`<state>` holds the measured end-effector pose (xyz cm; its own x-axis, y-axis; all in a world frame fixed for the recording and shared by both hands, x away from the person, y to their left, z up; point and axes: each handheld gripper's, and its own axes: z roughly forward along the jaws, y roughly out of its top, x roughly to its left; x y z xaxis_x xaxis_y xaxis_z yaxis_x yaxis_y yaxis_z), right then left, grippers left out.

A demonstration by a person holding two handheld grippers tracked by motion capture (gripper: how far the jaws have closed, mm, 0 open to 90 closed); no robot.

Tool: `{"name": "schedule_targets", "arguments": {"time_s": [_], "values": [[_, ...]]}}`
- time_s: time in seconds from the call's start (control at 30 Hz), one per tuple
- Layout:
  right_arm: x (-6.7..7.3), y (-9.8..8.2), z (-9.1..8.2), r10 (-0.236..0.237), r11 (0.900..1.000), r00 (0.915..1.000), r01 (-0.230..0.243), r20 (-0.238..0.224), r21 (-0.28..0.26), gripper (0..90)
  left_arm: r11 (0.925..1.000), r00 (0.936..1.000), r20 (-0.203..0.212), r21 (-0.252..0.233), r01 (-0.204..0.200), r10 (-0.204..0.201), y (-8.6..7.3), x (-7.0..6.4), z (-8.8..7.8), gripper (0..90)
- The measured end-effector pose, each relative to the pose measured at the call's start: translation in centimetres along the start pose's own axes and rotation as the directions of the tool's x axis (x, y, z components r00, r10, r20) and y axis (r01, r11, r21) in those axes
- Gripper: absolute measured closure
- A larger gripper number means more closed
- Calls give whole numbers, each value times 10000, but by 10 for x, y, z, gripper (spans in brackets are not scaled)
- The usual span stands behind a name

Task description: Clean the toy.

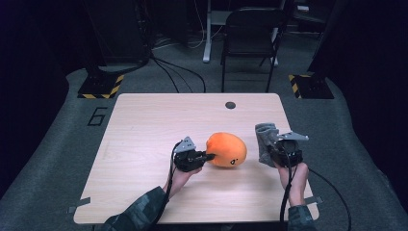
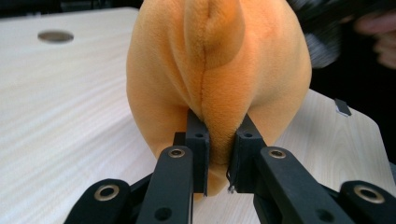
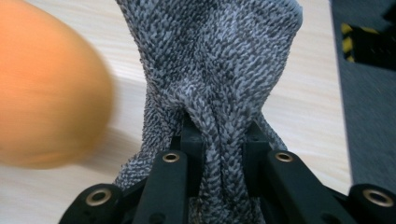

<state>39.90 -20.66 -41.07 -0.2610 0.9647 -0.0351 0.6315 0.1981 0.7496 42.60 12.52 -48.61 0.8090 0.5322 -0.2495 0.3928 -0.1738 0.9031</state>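
dark room, grey floor [image 1: 43, 159]; black chair [image 1: 250, 33] beyond the pale wooden table [image 1: 144, 120], far half bare. orange plush toy [image 1: 227, 149] sits centre-front, pinched by left gripper [image 1: 208, 156]. right gripper [image 1: 270, 147] pinches grey knitted sock [image 1: 265, 139] near right edge.

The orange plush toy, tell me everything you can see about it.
The orange plush toy is a rounded, soft, fuzzy lump with a stitched seam, a raised flap along its end and small dark markings on its front. It sits near the middle of the wooden table. The left claw is shut on a fold of its fabric at the seam.
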Motion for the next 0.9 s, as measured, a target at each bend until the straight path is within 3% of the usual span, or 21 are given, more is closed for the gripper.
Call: {"name": "schedule_targets", "arguments": {"time_s": [0.2, 0.33, 0.4, 0.43, 0.47, 0.53, 0.6, 0.63, 0.7, 0.83, 0.9], "values": [[45, 17, -11, -754, 9965, 9905, 707, -1153, -447, 765, 9984, 9998, -166, 548, 136, -127, -10, 2, 11, 806], [84, 24, -12, -1515, 9872, 9722, 1397, -1783, -771, 765, 9978, 9992, -298, 615, -260, 279, -9, -1, 11, 802], [104, 25, -7, -1918, 9801, 9587, 1757, -2099, -927, 765, 9968, 9989, -241, 709, -382, 400, -10, -2, 12, 801], [110, 25, -5, -2018, 9782, 9577, 1866, -2053, -911, 765, 9945, 9967, -325, 759, -723, 749, -9, -4, 12, 801], [118, 24, 1, -2197, 9749, 9555, 2076, -1968, -803, 765, 9945, 9970, -348, 811, -662, 692, -10, -5, 12, 801], [122, 20, 12, -2328, 9725, 9557, 2278, -1801, -485, 765, 9924, 9943, -495, 838, -897, 941, -11, -7, 13, 800], [121, 17, 17, -2390, 9710, 9571, 2365, -1636, -349, 766, 9926, 9946, -459, 827, -887, 927, -12, -7, 15, 800], [117, 17, 17, -2267, 9740, 9591, 2242, -1697, -337, 765, 9920, 9940, -480, 833, -946, 988, -11, -7, 15, 799], [110, 17, 17, -2212, 9752, 9651, 2196, -1403, -274, 766, 9925, 9946, -486, 854, -876, 920, -12, -7, 14, 798], [86, 6, 25, -1620, 9862, 9790, 1648, -1240, 131, 765, 9875, 9908, -441, 985, -1234, 1282, -11, -9, 16, 797], [76, 4, 28, -1420, 9887, 9833, 1466, -1142, 326, 765, 9889, 9924, -425, 989, -1111, 1158, -11, -9, 15, 797]]}}
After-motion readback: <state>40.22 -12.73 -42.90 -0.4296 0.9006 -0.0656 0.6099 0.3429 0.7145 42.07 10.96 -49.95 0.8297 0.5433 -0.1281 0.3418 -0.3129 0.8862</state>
